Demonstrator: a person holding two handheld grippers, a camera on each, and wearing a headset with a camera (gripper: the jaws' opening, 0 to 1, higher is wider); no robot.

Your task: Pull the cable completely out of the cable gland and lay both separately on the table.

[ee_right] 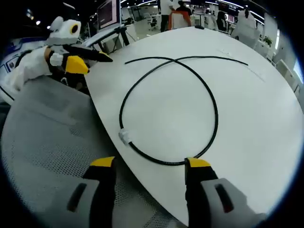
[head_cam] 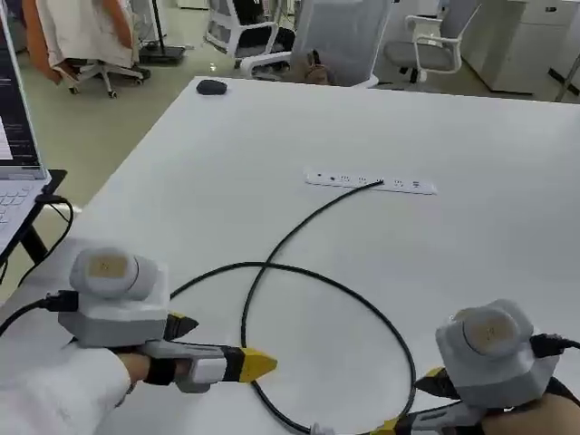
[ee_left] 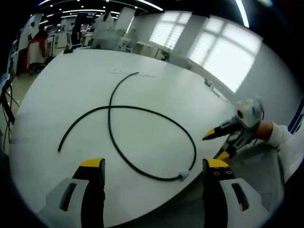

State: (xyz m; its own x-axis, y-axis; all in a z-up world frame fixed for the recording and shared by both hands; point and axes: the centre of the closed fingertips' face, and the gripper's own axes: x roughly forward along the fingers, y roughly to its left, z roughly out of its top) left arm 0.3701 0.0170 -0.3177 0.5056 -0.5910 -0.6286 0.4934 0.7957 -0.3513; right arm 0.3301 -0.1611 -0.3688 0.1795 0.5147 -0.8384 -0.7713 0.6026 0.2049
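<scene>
Both of my tools are empty with their jaws spread wide: the left gripper (head_cam: 222, 346) hangs over the near left corner of the desk (head_cam: 453, 272), and the right gripper (head_cam: 408, 399) is at the near edge, just right of the work. Closest to me, almost on the near edge between the two grippers, lies the small white cable gland (head_cam: 319, 428), threaded on the black cable (head_cam: 344, 290) at the lowest point of its loop. I judge the gland light, hard and smooth, so it may slip or skate along unless I pinch it squarely across its body. The cable looks limp and rubbery, so it will bend and not push; I would grip it just beside the gland and draw it through in stretches, since a long run lies on either side. From the gland the cable sweeps round, crosses itself mid-desk, and one end lies free toward the left edge. The other end reaches the white power strip (head_cam: 370, 182) further back; I cannot tell if it is plugged in. A laptop (head_cam: 14, 172) stands off the left edge, a mouse (head_cam: 211, 87) sits at the far left corner, and chairs (head_cam: 426, 41) stand beyond. None of these are in my way.
</scene>
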